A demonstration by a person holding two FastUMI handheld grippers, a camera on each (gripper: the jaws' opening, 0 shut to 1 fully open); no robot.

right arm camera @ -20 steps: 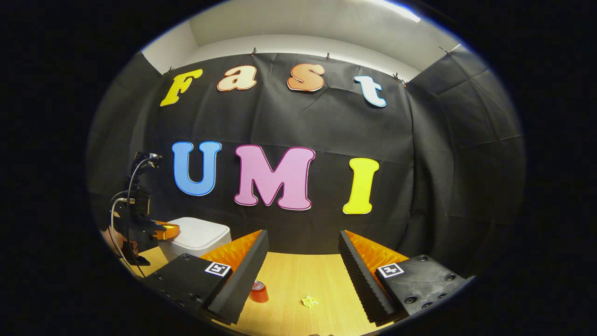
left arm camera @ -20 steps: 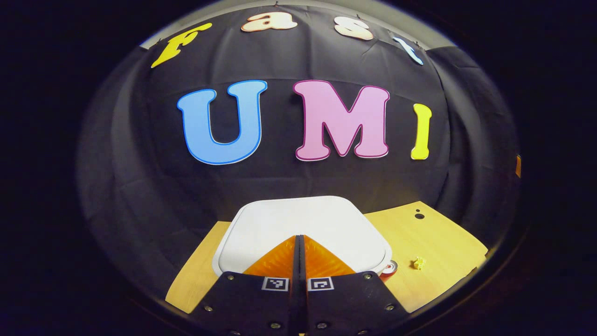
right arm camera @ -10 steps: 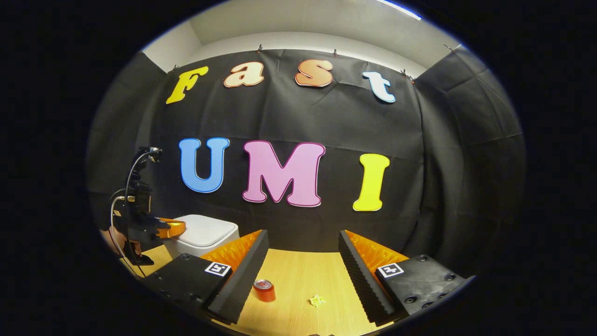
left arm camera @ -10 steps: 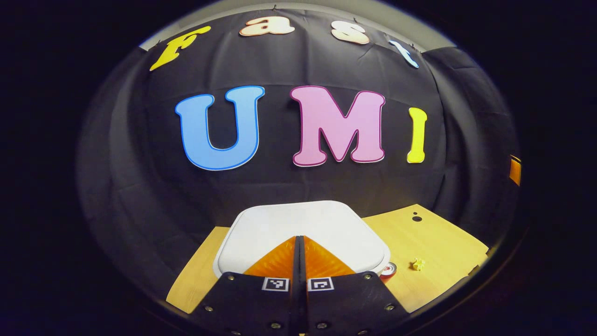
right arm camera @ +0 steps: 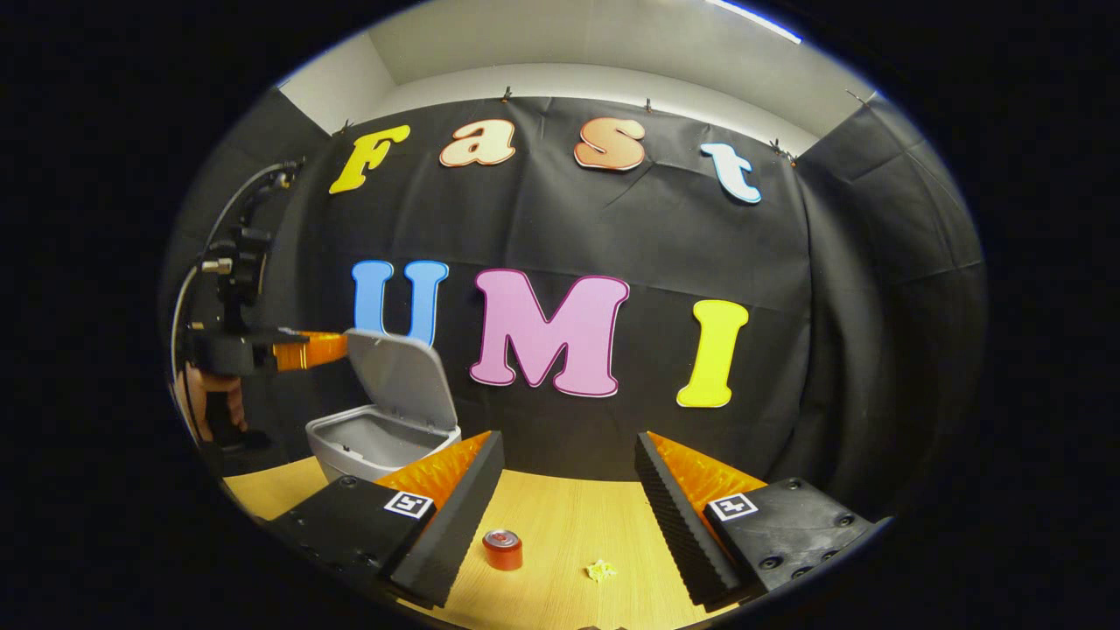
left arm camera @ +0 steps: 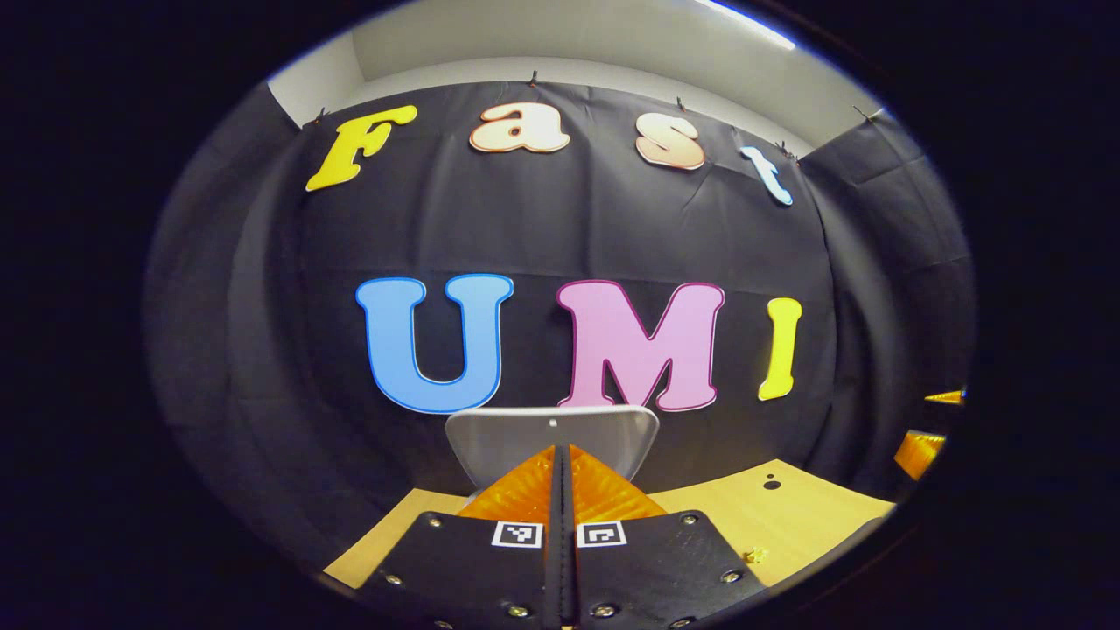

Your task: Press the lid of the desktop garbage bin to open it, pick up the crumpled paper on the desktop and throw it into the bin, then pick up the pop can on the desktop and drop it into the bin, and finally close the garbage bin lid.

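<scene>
Pale wood-grain desktop [right arm camera: 560,534] carries the two pieces of litter: a small crumpled paper [right arm camera: 599,571], creased and irregular, lies near the front edge between the spread fingers of the right gripper [right arm camera: 569,512], with the short cylindrical pop can [right arm camera: 503,549], metal-topped, just beside it to the left. Farther back toward the left edge, the smooth plastic garbage bin [right arm camera: 363,442] stands with its rounded lid [right arm camera: 398,381] tilted up. The left gripper [left arm camera: 560,472], fingers pressed together and holding nothing, hovers at the lid's upper edge. The paper looks next: a low, centred pinch should suit, since a light wad may skid or spring free.
</scene>
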